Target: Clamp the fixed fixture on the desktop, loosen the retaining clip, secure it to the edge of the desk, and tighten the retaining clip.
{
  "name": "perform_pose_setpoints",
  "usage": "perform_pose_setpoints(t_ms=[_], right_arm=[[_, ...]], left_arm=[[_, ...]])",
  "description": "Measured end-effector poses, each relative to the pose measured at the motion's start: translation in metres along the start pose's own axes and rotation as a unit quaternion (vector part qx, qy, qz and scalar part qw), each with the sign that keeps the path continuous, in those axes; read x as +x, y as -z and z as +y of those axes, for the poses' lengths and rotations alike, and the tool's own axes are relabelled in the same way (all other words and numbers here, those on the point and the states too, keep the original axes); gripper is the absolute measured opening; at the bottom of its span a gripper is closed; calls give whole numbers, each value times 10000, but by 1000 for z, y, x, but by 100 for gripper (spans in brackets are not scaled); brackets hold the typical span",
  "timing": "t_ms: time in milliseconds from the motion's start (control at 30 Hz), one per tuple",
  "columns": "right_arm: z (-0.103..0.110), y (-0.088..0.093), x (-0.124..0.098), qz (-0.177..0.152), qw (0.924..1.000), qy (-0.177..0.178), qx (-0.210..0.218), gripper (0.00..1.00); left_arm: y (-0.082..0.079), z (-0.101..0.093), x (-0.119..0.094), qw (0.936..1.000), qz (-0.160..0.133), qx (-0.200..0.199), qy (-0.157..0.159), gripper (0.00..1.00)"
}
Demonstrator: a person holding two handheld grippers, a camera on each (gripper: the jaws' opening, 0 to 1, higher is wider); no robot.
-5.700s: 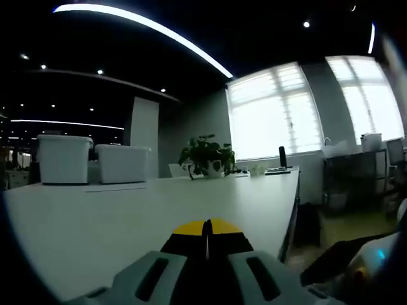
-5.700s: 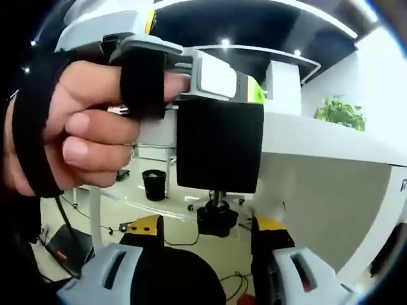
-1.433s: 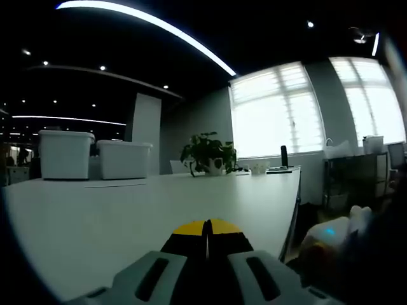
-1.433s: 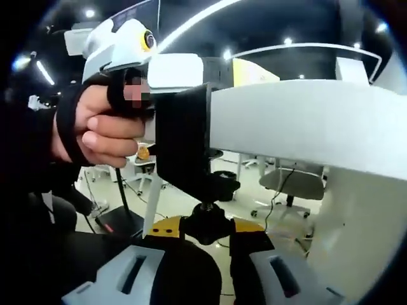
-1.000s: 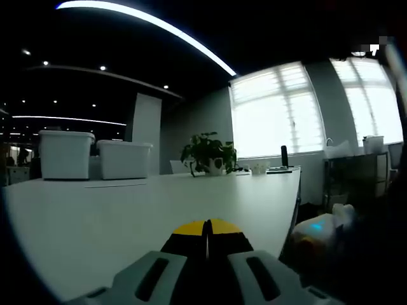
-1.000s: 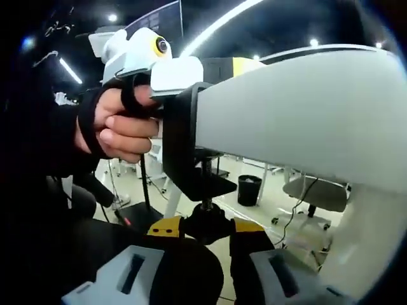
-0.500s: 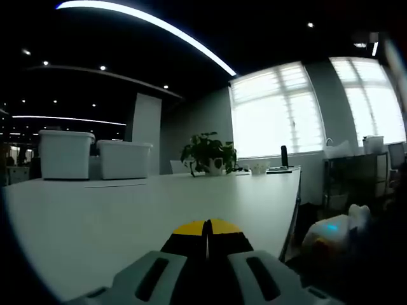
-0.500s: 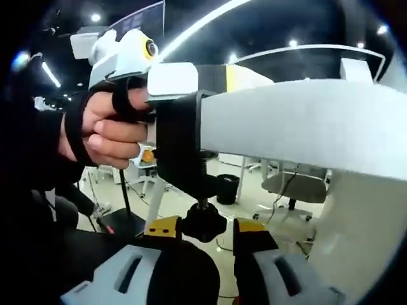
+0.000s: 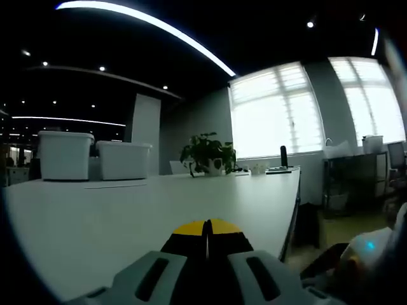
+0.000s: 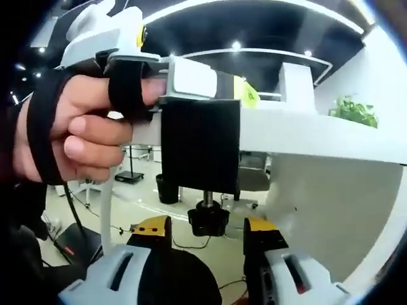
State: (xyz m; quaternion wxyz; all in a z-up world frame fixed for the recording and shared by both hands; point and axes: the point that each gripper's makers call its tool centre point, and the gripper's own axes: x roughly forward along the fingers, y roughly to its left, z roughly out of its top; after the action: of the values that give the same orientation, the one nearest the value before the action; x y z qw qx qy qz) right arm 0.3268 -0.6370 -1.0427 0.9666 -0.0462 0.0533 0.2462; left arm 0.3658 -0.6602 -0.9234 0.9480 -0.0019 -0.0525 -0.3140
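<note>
The black clamp fixture (image 10: 200,146) sits on the near edge of the white desk (image 10: 305,136), its screw and black knob (image 10: 208,220) hanging under the edge. A gloved hand (image 10: 76,133) holds my left gripper (image 10: 245,92) flat on the desk top, over the top of the fixture. In the left gripper view, the left gripper (image 9: 206,229) has its yellow tips pressed together above the desk (image 9: 127,210). My right gripper (image 10: 208,230) is below the desk with its jaws open either side of the knob, small gaps on both sides. The right gripper (image 9: 365,254) also shows low at the right.
Two white bins (image 9: 63,157) (image 9: 123,162) and a potted plant (image 9: 206,154) stand at the far side of the desk. A dark shelf unit (image 9: 356,171) is by the windows. Under the desk are a black waste bin (image 10: 166,189) and floor cables.
The right gripper's jaws have spread off the knob and its view has swung to face the clamp squarely. The left gripper has stayed still.
</note>
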Motion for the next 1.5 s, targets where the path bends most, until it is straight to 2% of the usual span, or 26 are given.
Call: perform_pose_setpoints(t_ms=[67,200,367,567,667,767,900,1033,1167,1500], right_arm=[[-1,1,3,48,10000,61,14,41],[-1,-2,6,20,9999,141,-1,32],[-2,4,9,177,9995,245,44,25],[-2,2,7,176,9997,189,-51,24],[0,3,6,151,9999,-32,-32,23],[3,2,7,105,9991,-399,-111,23],[6,3,7,112,9956,-918,-130,23],[8,1,5,134,9913,-1294,-218,23],[8,1,7,103,9867,-1587,-347,23],[9,3,10,19,9759,-2153,-347,23]], left_arm=[[0,0,0,10000,-4,4,5,1],[0,0,-1,10000,-8,9,8,1],[0,0,-1,10000,-9,11,8,1],[0,0,-1,10000,-8,10,6,1],[0,0,-1,10000,4,1,3,1],[0,0,-1,10000,19,-14,-9,1],[0,1,-1,10000,17,-12,-13,1],[0,1,-1,10000,16,-10,-19,1],[0,1,-1,10000,16,-8,-19,1],[1,1,0,10000,23,-13,-20,1]])
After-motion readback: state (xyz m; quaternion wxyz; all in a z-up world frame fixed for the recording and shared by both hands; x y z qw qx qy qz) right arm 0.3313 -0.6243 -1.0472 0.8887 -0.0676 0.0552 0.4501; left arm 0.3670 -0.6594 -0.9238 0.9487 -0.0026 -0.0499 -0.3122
